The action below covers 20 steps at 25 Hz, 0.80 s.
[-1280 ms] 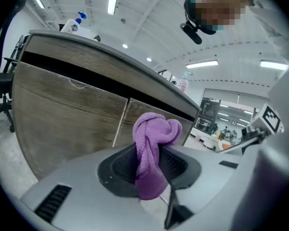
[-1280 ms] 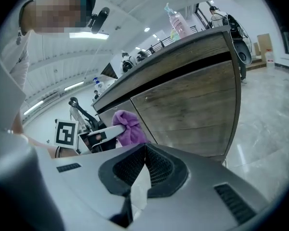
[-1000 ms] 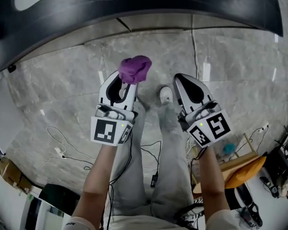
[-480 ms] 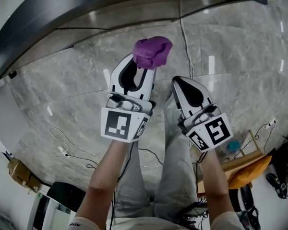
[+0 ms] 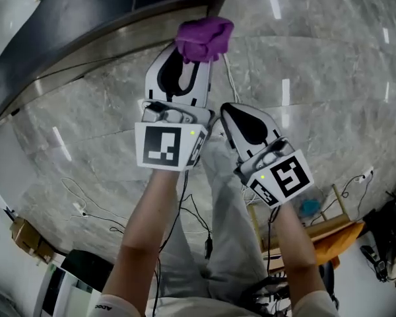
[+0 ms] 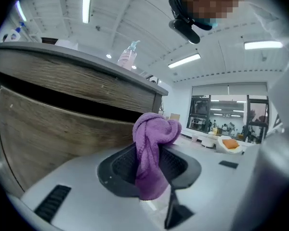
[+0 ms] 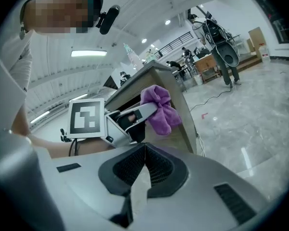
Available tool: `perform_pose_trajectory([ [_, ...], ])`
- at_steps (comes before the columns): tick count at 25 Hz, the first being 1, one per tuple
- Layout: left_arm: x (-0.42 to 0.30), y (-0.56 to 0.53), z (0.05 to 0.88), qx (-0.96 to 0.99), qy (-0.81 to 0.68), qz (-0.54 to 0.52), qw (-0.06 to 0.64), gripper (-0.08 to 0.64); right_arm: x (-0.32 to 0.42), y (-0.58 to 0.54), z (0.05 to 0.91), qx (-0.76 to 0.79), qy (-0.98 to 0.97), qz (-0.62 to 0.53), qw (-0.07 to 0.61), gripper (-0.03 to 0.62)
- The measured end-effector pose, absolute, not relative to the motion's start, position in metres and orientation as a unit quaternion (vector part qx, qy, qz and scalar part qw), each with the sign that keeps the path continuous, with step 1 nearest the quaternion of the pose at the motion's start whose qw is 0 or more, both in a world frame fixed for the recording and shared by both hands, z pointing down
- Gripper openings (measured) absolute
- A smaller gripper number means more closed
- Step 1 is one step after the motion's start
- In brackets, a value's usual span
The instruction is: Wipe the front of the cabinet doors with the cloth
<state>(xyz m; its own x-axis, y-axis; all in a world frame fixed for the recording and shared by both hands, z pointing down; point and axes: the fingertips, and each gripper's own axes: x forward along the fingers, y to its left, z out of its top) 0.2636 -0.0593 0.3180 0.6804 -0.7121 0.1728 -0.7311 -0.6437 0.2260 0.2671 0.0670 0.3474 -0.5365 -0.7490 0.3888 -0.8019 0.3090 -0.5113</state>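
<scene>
A bunched purple cloth (image 5: 203,38) sticks out of my left gripper (image 5: 188,63), which is shut on it; the left gripper view shows the cloth (image 6: 153,150) pinched between the dark pads. The wood-grain cabinet front (image 6: 53,129) stands just ahead of the cloth, with a dark gap under the counter top (image 6: 77,64). In the head view the cabinet's dark top edge (image 5: 86,18) runs across the upper left. My right gripper (image 5: 232,117) is shut with nothing in it, beside and behind the left one. The right gripper view shows the left gripper (image 7: 137,115) holding the cloth (image 7: 159,109) near the cabinet corner (image 7: 176,105).
A pump bottle (image 6: 127,56) stands on the counter. Grey marble floor (image 5: 330,78) lies below, with cables (image 5: 86,203) at the left and an orange stool (image 5: 323,233) at the lower right. The person's legs (image 5: 218,203) are under the grippers.
My left gripper has lifted the cloth up and forward toward the cabinet edge. The view has swung left, and the right gripper has followed a little.
</scene>
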Motion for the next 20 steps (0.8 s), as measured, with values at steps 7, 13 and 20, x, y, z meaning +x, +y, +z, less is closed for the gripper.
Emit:
perform_pose_trajectory([
  [7, 0.263, -0.078, 0.32, 0.892, -0.429, 0.032, 0.136, 0.112, 0.293, 0.068, 0.351, 0.481, -0.804, 0.346, 0.047, 0.028],
  [13, 0.23, -0.084, 0.323, 0.89, -0.433, 0.027, 0.138, 0.112, 0.276, 0.075, 0.365, 0.49, -0.792, 0.359, 0.059, 0.028],
  [20, 0.139, -0.098, 0.32, 0.878, -0.458, 0.036, 0.13, 0.112, 0.215, 0.058, 0.357, 0.485, -0.8, 0.345, 0.067, 0.028],
])
